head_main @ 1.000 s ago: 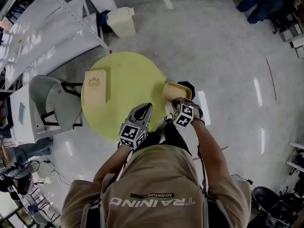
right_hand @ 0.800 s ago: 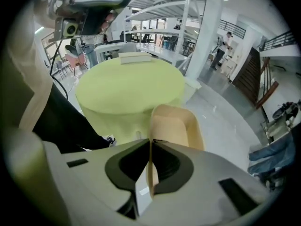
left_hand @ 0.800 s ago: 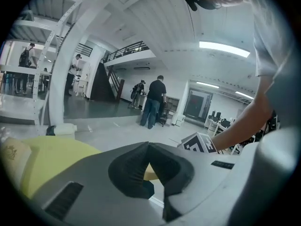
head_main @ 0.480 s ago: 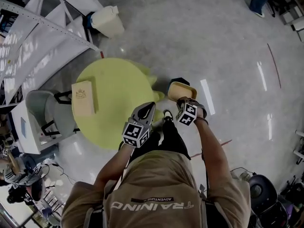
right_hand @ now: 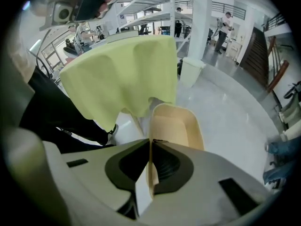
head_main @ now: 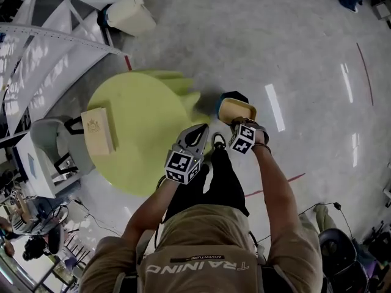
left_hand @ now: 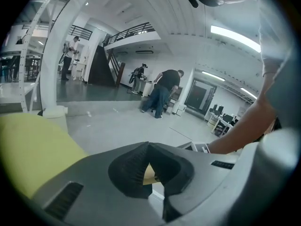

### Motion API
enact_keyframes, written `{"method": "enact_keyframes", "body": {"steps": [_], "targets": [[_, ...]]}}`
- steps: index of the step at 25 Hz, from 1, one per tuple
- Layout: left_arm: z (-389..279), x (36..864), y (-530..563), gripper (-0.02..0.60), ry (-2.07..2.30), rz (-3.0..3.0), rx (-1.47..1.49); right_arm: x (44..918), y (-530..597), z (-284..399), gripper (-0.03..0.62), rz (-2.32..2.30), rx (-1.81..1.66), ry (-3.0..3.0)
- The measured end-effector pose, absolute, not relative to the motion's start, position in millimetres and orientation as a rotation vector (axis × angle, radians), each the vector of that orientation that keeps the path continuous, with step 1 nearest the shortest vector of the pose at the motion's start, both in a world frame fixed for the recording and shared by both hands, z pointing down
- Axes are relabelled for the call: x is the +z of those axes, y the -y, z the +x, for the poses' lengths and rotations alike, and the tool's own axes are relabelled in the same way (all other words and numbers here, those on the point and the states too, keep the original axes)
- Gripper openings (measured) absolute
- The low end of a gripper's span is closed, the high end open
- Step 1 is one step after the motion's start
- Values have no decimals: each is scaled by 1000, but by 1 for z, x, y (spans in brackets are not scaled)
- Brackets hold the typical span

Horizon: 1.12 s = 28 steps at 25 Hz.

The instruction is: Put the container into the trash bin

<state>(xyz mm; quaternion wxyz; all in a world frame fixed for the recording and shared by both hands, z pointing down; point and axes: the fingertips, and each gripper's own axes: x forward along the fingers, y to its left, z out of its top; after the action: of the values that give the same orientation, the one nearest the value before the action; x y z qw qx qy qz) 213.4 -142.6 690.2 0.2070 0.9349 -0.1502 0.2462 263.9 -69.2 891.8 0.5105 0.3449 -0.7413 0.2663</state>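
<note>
- Delivery step, by the look of it: the right hand-held gripper [right_hand: 151, 142], its jaws pinched on one thin wall of the beige, round-cornered plastic container [right_hand: 176, 126], holds it just ahead of its tips, over the dark trash bin [head_main: 227, 94] on the floor.
- The container's mouth faces upward, and its long axis appears to run away from the jaws.
- The next move probably calls for lowering over the bin's opening, then letting go.
- The left hand-held gripper [left_hand: 148, 145] hangs alongside, jaws together and empty.
</note>
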Motion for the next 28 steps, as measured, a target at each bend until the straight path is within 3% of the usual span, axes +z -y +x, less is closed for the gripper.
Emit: {"method": "enact_keyframes", "body": {"steps": [13,28], "targets": [[264,778,125,2,519,2454,729,988,56,282,25,729,675,1788],[276,871,120,2,582,2360,779,1095,59,288,26,628,611,1809]]}}
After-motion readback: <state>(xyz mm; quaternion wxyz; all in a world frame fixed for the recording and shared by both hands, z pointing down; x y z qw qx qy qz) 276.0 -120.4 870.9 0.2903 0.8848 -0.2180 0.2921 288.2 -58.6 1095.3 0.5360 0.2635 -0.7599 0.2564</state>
